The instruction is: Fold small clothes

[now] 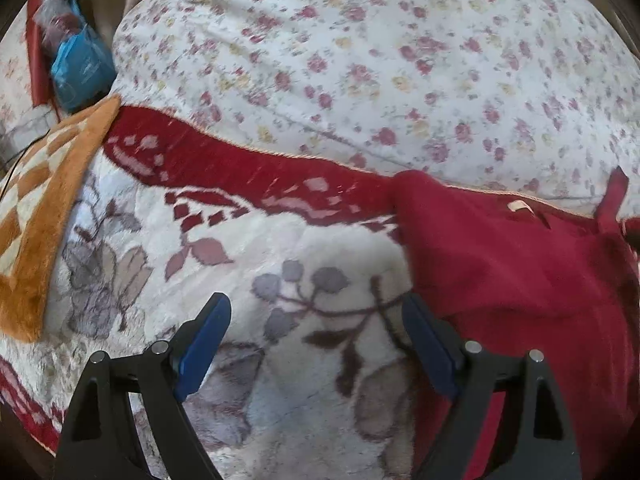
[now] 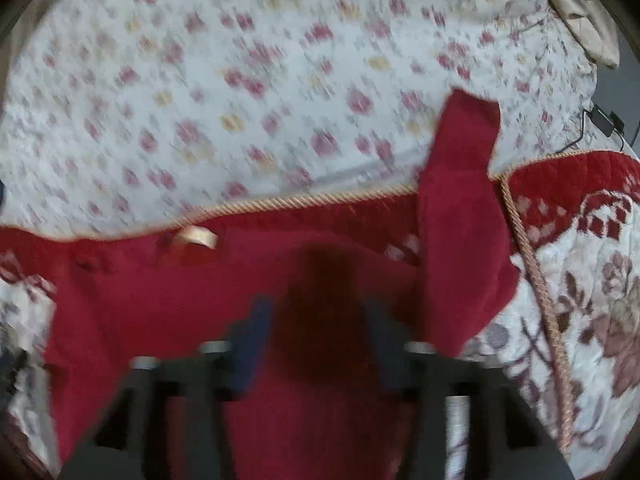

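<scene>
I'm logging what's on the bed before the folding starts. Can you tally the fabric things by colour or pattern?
Red garment: 1
Red-bordered plush blanket with leaf pattern: 1
White quilt with small flowers: 1
Orange checked blanket: 1
Total: 4 fabric items

Beyond fabric, a blue bag lies at the left edge; what it holds is too blurred to tell.
</scene>
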`<state>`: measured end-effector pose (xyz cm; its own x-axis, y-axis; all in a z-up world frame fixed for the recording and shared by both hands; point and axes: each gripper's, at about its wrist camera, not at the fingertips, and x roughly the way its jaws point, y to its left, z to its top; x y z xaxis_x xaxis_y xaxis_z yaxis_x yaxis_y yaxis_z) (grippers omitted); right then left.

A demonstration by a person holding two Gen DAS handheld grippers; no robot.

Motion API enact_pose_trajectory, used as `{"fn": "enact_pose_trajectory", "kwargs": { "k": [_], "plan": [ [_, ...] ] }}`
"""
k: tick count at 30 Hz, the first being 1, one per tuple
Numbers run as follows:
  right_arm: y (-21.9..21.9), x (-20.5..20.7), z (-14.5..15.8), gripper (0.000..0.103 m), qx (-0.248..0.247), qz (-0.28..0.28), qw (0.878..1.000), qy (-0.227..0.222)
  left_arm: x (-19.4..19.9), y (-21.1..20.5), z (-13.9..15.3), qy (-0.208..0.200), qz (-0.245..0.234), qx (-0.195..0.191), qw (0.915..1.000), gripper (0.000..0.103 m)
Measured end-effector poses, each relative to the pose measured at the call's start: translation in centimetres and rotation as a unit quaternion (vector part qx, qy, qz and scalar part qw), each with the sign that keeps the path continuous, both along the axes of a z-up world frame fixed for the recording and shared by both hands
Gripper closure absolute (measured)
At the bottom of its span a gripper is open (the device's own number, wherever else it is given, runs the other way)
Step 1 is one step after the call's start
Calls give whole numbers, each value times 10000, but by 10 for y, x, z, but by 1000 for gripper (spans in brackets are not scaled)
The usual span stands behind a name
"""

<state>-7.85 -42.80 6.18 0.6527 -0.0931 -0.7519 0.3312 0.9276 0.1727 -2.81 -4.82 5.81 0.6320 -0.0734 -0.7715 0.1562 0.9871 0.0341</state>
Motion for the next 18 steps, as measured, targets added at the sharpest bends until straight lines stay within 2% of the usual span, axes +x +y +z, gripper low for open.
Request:
{"fn": "enact_pose_trajectory", "kwargs": {
  "k": [3, 6, 7, 9, 11, 12, 13, 15, 17, 18],
  "plan": [
    [47, 15, 8, 31, 128, 987, 9950, -52, -2, -12, -5, 58, -251, 205, 9995, 17],
    [101, 25, 4, 31, 360, 1961, 9799, -77, -2, -18, -9, 105, -391, 539, 9977, 16],
    [123, 28, -2, 32, 506, 2355, 9706, -2, -1, -16, -9, 76, -343, 670, 9971, 16],
    [148, 27, -13, 32, 871, 2809, 9557, 80, 3, -4, -4, -49, -110, 884, 9960, 17],
    [174, 24, -26, 32, 1385, 3198, 9372, 139, 9, 13, 1, -89, 156, 827, 9964, 17],
    [187, 25, -33, 32, 1449, 3318, 9320, 184, 13, 22, 5, -79, 307, 708, 9970, 17],
    [196, 26, -35, 32, 1398, 3334, 9322, 193, 18, 33, 8, -59, 479, 549, 9973, 17],
    [210, 38, -44, 32, 1304, 3176, 9392, 51, 23, 51, 14, -29, 780, 276, 9966, 17],
    [216, 49, -49, 32, 1533, 2909, 9443, -102, 26, 63, 15, -8, 961, 156, 9953, 17],
    [220, 57, -51, 31, 1770, 2818, 9429, -118, 28, 68, 14, 2, 1046, 133, 9944, 17]
  ]
}}
